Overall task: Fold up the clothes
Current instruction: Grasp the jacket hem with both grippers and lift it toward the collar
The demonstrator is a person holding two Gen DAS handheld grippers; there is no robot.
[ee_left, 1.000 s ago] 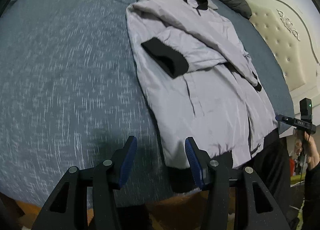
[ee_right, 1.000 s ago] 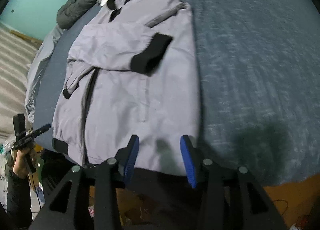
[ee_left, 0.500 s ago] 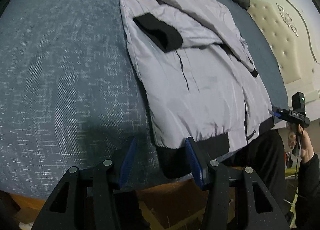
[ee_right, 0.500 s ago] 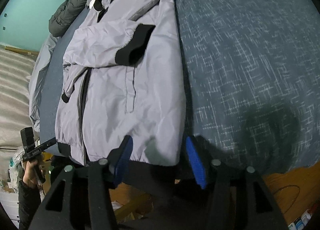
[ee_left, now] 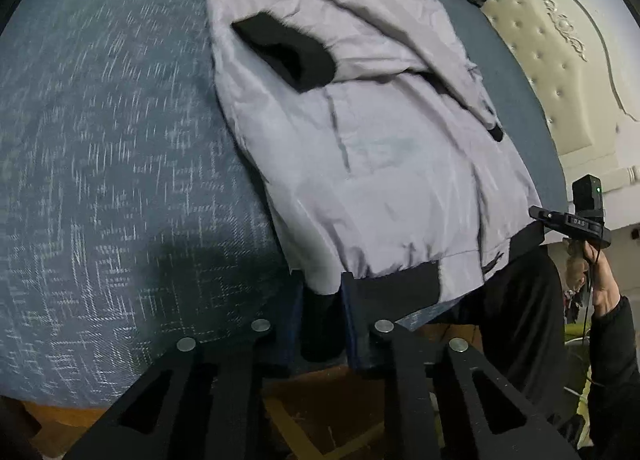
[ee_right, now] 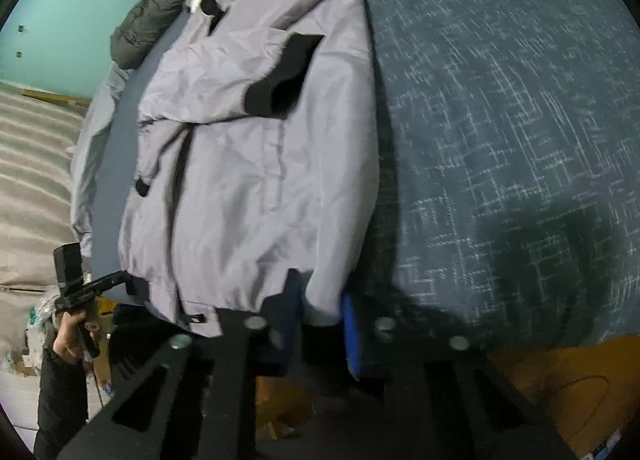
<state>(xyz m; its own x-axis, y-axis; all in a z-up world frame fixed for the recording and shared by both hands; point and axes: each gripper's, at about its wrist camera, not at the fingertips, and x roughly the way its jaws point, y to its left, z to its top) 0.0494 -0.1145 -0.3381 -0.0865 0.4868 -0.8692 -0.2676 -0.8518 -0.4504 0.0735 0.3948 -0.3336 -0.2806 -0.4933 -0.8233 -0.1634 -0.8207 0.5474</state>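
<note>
Bedroom: turquoise wall, cream tufted headboard (ee_left: pixel 560 72), and a wide bed under a blue-grey patterned cover (ee_left: pixel 100 140) that serves as the folding surface.
Jacket: grey jacket (ee_left: pixel 380 148) lies flat along the bed, collar far, black hem band (ee_left: pixel 396 288) at the near edge, within reach of both tools.
Sleeves: both are crossed over the chest, black cuff (ee_left: pixel 288 56) on top, so the body is already narrowed for a lengthwise fold.
Left gripper (ee_left: pixel 320 320): jaws closing on the hem corner, black band between the pads.
Right gripper (ee_right: pixel 322 316): jaws closing on the opposite hem corner, grey fabric between them.
Likely purpose: pinching both corners lets the hem travel evenly toward the collar.
</note>
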